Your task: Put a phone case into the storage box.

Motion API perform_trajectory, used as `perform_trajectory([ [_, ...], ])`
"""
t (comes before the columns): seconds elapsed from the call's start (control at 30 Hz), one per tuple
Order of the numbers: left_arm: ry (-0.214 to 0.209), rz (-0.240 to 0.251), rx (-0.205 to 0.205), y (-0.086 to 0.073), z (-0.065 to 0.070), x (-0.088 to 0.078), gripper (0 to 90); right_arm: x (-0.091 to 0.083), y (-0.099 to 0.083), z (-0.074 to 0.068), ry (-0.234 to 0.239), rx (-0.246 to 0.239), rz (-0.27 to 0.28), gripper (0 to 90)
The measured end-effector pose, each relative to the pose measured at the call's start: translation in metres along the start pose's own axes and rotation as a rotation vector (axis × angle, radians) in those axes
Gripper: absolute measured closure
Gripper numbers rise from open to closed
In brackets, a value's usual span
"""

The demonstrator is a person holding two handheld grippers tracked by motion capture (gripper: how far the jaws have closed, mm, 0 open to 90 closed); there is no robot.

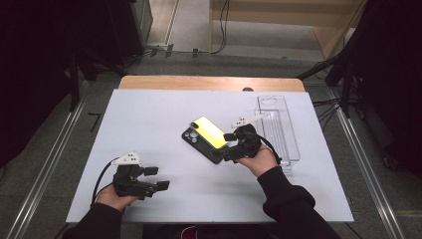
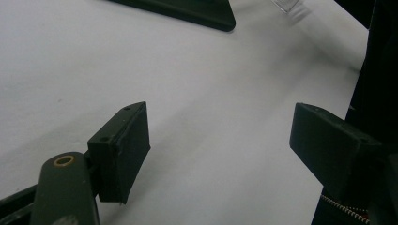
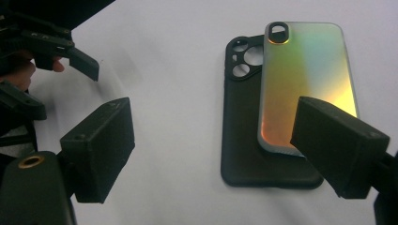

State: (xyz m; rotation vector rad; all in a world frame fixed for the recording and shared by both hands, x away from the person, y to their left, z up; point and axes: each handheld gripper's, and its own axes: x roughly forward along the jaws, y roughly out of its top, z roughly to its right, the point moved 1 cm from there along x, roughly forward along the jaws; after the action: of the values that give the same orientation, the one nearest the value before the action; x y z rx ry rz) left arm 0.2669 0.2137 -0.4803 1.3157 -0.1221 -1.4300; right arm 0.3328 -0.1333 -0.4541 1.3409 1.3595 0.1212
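A black phone case (image 1: pixel 198 144) (image 3: pixel 244 140) lies flat on the white table, camera cut-outs toward the far left. An iridescent yellow case (image 1: pixel 210 132) (image 3: pixel 305 79) rests on top of it, shifted to one side and overlapping it. My right gripper (image 1: pixel 228 147) (image 3: pixel 211 133) hovers at the near right end of the two cases, jaws apart, with bare table between them. Near the front left edge my left gripper (image 1: pixel 158 178) (image 2: pixel 220 131) is open and holds nothing. A corner of the black case (image 2: pixel 197 11) appears in the left gripper view.
A clear plastic box (image 1: pixel 278 129) stands along the right side of the white table (image 1: pixel 149 114), just behind my right hand. The left gripper (image 3: pixel 70 51) shows far off in the right gripper view. Dark floor and rails surround the table.
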Motion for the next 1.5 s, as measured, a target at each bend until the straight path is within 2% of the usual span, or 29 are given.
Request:
perform_trajectory([
  [0.13, 0.001, -0.005, 0.002, 0.0, 0.0, 0.0, 20.6, 0.002, 0.006, 0.005, -0.014, 0.006, 0.004, 12.0],
  [0.6, -0.003, -0.007, 0.002, 0.0, 0.0, 0.001, 20.6, 0.013, 0.029, 0.021, -0.011, 0.019, 0.015, 12.0],
  [0.73, -0.003, -0.007, 0.002, 0.0, 0.0, 0.0, 20.6, 0.017, 0.035, 0.029, -0.002, 0.048, 0.035, 8.1],
  [0.8, -0.004, -0.004, 0.002, 0.0, 0.0, 0.0, 20.6, 0.019, 0.036, 0.031, -0.006, 0.047, 0.04, 7.0],
  [0.83, -0.004, -0.004, 0.001, 0.0, 0.0, 0.0, 20.6, 0.02, 0.037, 0.032, -0.016, 0.039, 0.044, 1.2],
  [0.87, -0.005, -0.003, 0.001, 0.0, 0.0, 0.0, 20.6, 0.021, 0.038, 0.033, -0.039, 0.036, 0.043, 0.0],
  [0.9, -0.006, -0.004, 0.001, 0.0, 0.0, 0.001, 20.6, 0.024, 0.04, 0.036, -0.05, 0.026, 0.042, 0.0],
  [1.1, -0.006, -0.003, 0.002, 0.0, 0.0, 0.0, 20.6, 0.032, 0.046, 0.041, -0.065, 0.038, 0.037, 0.0],
  [1.33, -0.008, -0.004, 0.0, 0.0, 0.0, 0.0, 20.6, 0.039, 0.049, 0.047, -0.066, 0.028, 0.029, 0.0],
  [1.5, -0.01, -0.005, 0.0, 0.0, 0.0, 0.0, 20.6, 0.045, 0.051, 0.053, -0.064, 0.048, 0.033, 0.0],
])
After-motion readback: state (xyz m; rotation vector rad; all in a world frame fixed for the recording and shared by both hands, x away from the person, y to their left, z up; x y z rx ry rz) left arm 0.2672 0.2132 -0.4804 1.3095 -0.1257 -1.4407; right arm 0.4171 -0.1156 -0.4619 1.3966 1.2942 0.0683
